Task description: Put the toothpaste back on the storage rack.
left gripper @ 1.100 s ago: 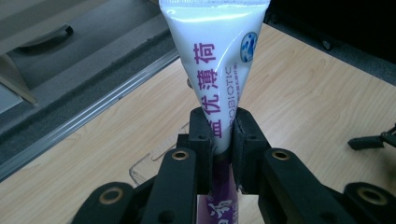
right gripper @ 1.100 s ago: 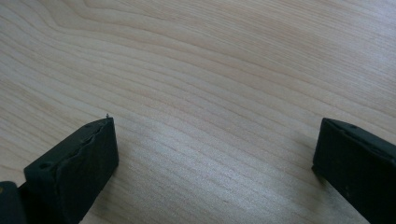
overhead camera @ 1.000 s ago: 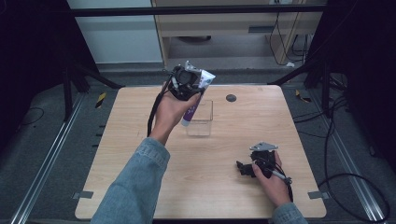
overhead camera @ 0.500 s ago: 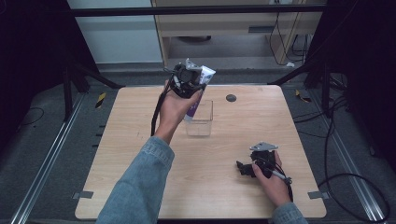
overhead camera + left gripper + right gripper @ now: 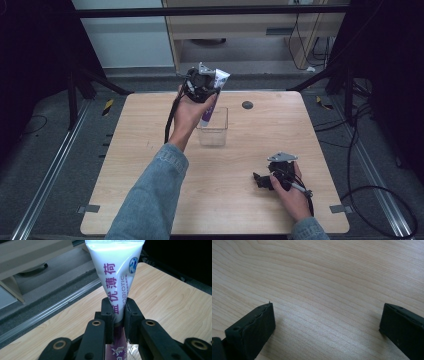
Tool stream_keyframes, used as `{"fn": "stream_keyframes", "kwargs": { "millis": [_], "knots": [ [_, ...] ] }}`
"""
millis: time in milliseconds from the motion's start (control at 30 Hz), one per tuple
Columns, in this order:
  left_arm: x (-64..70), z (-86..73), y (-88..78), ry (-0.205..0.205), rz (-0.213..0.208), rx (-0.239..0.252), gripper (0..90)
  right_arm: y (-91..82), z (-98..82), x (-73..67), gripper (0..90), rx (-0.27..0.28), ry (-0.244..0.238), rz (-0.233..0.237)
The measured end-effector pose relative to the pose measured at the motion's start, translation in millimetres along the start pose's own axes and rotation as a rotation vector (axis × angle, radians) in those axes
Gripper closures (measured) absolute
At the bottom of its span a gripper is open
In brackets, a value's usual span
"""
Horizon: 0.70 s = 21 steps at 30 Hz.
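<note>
A light wooden table (image 5: 150, 165) carries a clear container (image 5: 213, 131) and a dark disc (image 5: 247, 105).

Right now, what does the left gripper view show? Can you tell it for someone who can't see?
A black claw pinches a white tube with purple writing around its middle, its wide sealed end up. Behind it lies a pale wooden table, with grey floor beyond the edge.

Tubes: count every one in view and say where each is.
1. The tube is clamped in the left gripper, its lower end in the clear box on the table. None seen elsewhere.
</note>
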<state>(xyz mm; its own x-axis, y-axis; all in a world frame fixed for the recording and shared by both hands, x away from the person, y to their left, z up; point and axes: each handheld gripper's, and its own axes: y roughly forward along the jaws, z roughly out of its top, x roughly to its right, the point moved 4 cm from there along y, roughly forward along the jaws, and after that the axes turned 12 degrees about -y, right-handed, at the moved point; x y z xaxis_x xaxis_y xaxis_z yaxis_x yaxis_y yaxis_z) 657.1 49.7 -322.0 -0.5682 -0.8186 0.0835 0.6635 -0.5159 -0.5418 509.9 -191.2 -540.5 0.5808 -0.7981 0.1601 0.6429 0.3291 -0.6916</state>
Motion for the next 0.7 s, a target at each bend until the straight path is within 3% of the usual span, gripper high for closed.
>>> {"fn": "stream_keyframes", "kwargs": {
  "millis": [433, 700],
  "knots": [
    [2.4, -4.7, 13.9, 0.032, -0.005, 0.021, 79.5, -0.1, 0.0, -0.2, 0.3, -0.002, 0.003, 0.001],
    [-3.4, -12.5, 17.1, 0.022, -0.007, 0.029, 79.5, -0.2, 0.0, -0.3, 0.3, -0.002, 0.003, 0.003]
  ]
}}
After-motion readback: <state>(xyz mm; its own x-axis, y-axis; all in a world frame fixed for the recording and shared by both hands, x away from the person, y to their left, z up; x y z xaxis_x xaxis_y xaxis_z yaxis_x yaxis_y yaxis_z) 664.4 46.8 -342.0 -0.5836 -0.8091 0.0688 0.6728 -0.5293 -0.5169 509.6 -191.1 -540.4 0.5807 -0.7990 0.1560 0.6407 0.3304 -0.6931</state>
